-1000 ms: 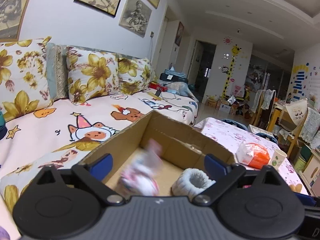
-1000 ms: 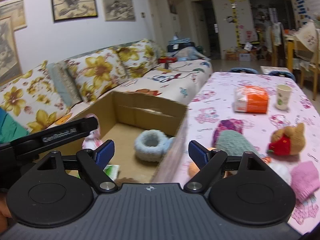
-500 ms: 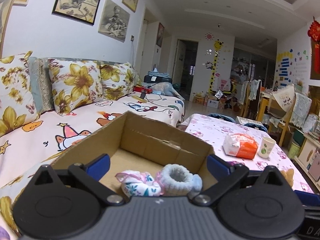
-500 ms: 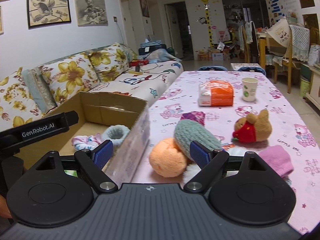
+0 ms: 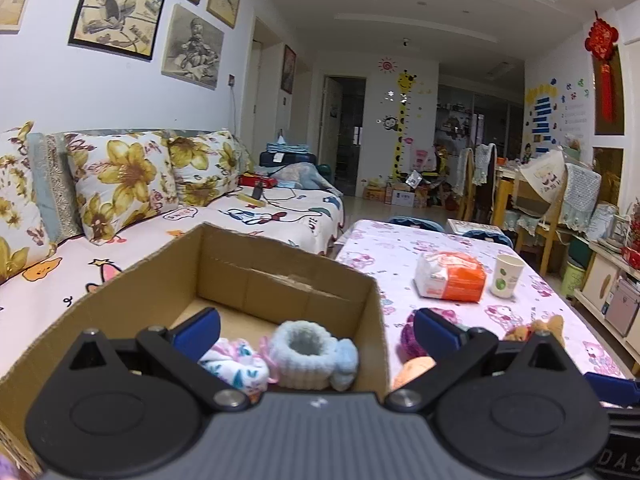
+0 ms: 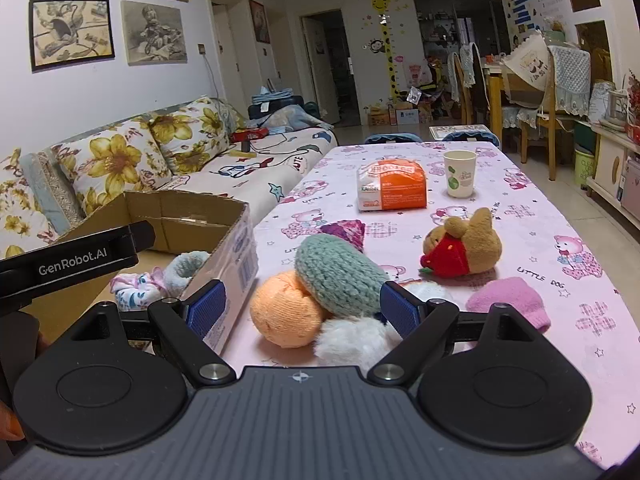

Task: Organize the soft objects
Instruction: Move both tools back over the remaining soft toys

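Soft toys lie on the worktop [image 6: 520, 200], under a pink bear-print cloth: orange ball [image 6: 286, 308], green knit [image 6: 340, 276], white fluff [image 6: 356, 340], plush bear [image 6: 464, 248], pink sock [image 6: 510, 304]. Box [image 5: 280, 280] at its left edge holds a blue cuff [image 5: 304, 348] and printed sock [image 5: 236, 366]. Floral sofa [image 5: 120, 184] lies beyond. Left gripper [image 5: 316, 328] and right gripper [image 6: 302, 306] both have jaws released, empty.
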The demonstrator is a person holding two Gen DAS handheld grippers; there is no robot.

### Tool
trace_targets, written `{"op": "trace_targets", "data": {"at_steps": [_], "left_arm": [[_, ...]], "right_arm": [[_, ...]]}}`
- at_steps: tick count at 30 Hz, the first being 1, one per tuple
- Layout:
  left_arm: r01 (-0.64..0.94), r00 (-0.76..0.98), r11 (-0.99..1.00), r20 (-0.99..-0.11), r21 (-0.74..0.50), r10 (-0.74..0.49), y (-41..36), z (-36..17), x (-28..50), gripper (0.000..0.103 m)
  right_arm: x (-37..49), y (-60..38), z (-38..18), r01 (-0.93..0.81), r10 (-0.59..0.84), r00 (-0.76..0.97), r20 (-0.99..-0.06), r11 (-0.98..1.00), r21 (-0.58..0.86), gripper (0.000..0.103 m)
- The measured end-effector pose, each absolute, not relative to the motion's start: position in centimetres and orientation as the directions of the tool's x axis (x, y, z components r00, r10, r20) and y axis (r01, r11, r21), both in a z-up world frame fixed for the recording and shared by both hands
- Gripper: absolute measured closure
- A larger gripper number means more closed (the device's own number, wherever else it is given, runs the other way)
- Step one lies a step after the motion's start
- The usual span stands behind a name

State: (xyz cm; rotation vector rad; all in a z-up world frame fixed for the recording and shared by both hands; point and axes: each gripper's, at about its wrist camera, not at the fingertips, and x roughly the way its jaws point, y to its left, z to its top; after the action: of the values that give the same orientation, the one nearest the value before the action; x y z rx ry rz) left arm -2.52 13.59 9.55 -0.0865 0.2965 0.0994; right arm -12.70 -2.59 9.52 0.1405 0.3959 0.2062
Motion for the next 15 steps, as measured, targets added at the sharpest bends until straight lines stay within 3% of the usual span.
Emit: {"op": "trace_targets", "data": {"at_steps": [15], "left_arm": [[-0.042, 0.955, 0.999, -0.293, -0.013, 0.037, 10.0, 9.1, -2.5, 0.001]], "right_arm": [[-12.9, -5.7, 8.7, -0.109, 0.17, 0.916, -0.364, 0.977, 0.181, 0.0]]}}
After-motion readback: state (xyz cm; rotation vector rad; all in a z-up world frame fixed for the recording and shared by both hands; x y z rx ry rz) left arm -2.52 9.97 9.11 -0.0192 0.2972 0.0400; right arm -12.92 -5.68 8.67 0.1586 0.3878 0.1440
